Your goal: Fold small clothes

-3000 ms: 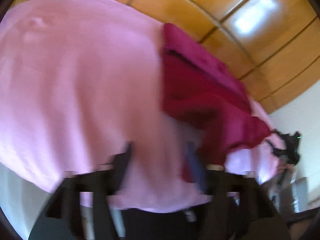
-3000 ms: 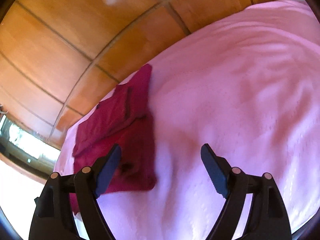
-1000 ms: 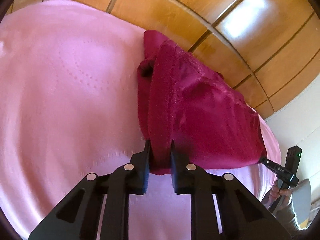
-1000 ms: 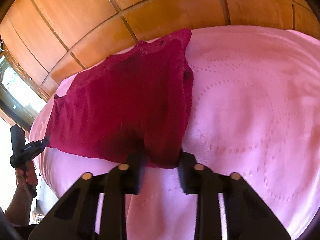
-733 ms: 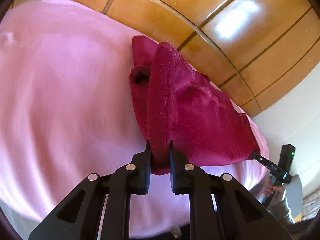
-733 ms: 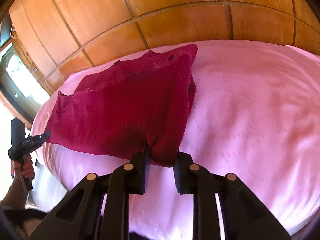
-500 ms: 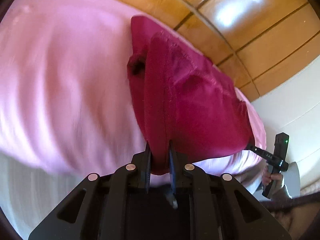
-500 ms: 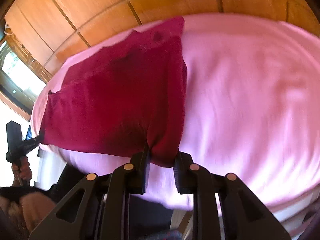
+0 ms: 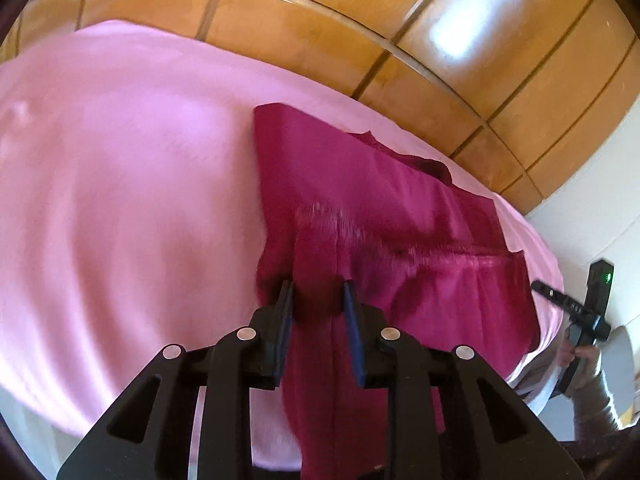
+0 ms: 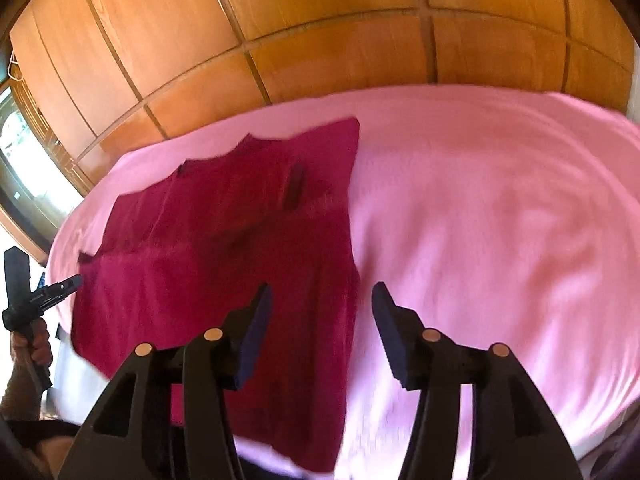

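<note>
A dark red garment (image 10: 224, 264) is laid out on a pink bed (image 10: 500, 220), its near edge hanging over, freshly released by the widened right claw (image 10: 320, 320) and the narrowly parted left claw (image 9: 318, 312) so it can be folded

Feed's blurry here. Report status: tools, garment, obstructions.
Left tool and right tool just opened, off the cloth. Red garment flat on pink bedspread, near edge overhanging. Nothing in the way.
</note>
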Motion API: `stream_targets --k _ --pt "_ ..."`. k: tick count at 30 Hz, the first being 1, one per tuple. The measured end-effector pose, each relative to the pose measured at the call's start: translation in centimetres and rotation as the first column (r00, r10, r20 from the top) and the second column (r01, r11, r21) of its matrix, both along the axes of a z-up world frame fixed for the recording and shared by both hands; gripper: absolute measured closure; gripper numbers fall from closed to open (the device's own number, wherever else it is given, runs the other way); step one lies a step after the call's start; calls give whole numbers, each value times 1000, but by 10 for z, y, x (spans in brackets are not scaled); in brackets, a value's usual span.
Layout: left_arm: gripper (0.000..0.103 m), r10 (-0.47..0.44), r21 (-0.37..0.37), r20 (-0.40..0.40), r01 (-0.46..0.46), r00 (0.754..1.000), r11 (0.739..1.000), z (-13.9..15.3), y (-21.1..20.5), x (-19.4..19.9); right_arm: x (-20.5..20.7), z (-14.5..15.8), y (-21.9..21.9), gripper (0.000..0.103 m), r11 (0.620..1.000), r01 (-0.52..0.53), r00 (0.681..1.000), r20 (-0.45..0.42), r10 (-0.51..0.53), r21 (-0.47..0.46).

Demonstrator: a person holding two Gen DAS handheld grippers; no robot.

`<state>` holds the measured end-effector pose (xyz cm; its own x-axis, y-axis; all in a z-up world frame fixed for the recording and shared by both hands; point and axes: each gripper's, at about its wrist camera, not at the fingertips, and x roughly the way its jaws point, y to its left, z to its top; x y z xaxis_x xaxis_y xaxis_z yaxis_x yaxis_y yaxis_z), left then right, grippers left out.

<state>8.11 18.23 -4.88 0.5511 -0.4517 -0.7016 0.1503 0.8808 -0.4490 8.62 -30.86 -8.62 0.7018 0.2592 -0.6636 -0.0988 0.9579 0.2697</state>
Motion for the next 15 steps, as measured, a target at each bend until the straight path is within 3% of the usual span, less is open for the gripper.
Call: stream_targets --k 5,6,7,8,11,15 --pt "80 -9 -8 -1 9 1000 1000 -4 -6 17 33 -11 9 54 1000 15 1000 -21 -16 -26" --pt "81 -6 -4 2 6 1000 1000 -4 -7 17 36 -13 9 69 1000 8 1000 -30 -9 -27" --pt "91 2 7 23 -2 1000 1000 0 -4 13 35 -13 10 88 999 8 1000 -28 -9 -39" --pt "93 5 21 42 -6 999 1000 4 -3 10 32 -12 11 94 999 7 1000 -21 -8 -52" --pt "95 0 -1 88 0 996 1000 18 4 -3 13 2 10 97 998 4 1000 10 -3 -59" --pt "96 -1 -32 148 6 989 999 38 10 -19 -15 37 7 97 1000 -10 996 93 10 0"
